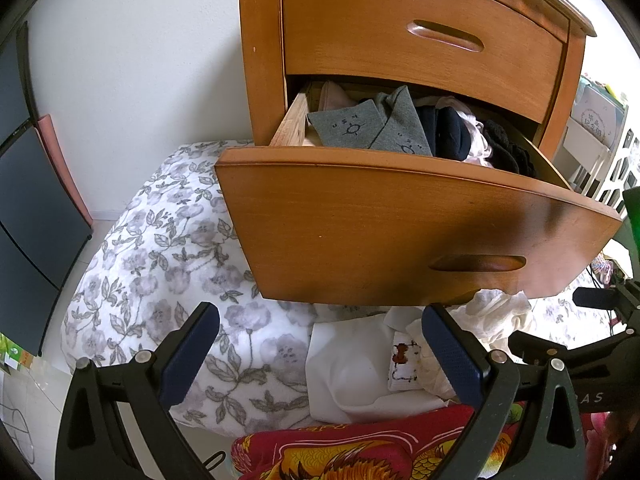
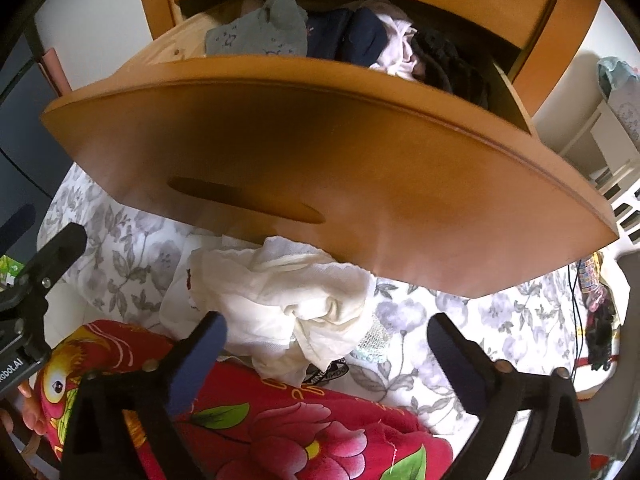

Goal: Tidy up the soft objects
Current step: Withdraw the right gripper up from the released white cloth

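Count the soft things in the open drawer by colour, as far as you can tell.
Grey: 1, the grey garment
Navy: 1, the navy bundle
Pale pink: 1, the pale pink cloth
Black: 1, the black knit
Total: 4 visible in the open drawer; any beneath are hidden.

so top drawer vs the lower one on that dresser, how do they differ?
The top drawer is pushed in flush; the lower drawer is pulled out toward the bed. The top drawer's contents are hidden; the lower drawer shows grey socks, dark items and a pale pink one. The top drawer's front faces the camera square; the lower drawer's overhangs the white cloth. Both have curved wooden fronts with slot handles.
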`<action>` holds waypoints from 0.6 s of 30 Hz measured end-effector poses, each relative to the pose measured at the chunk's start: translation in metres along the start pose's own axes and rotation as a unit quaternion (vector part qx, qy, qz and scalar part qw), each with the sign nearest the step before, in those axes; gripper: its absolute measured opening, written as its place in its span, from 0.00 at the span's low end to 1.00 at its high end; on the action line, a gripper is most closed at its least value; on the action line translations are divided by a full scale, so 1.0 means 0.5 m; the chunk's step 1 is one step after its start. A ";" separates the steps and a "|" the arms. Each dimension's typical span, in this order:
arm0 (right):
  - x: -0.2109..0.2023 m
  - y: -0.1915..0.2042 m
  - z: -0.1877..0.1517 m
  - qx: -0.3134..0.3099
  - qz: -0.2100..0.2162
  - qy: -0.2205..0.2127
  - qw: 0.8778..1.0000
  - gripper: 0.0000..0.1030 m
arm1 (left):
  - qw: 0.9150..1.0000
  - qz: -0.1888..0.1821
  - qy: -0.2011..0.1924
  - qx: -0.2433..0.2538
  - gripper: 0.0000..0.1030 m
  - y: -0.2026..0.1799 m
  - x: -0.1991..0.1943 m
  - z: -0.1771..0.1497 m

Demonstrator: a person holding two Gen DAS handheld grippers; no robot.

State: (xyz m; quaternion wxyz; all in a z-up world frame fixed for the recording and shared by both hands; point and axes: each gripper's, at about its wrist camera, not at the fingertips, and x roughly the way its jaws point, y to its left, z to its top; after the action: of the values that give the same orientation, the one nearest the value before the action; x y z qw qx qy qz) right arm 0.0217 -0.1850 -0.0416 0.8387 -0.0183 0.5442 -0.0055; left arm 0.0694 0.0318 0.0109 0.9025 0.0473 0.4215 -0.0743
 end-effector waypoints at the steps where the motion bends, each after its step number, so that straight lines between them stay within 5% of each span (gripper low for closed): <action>1: -0.001 0.001 -0.001 0.000 -0.001 -0.003 1.000 1.00 | 1.000 0.000 0.000 0.000 0.98 0.000 0.000 0.000; 9: -0.011 -0.012 -0.007 0.012 0.004 -0.026 1.000 1.00 | 1.000 0.000 0.000 0.000 0.98 0.001 0.001 0.000; 18: -0.068 -0.041 -0.018 0.059 0.002 -0.103 0.993 1.00 | 1.000 0.003 0.002 0.000 0.98 0.001 0.002 -0.003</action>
State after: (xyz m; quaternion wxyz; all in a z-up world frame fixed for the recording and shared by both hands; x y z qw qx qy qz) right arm -0.0002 -0.2046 -0.0135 0.8901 0.0312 0.4534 -0.0341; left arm 0.0690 0.0325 0.0090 0.9020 0.0491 0.4229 -0.0713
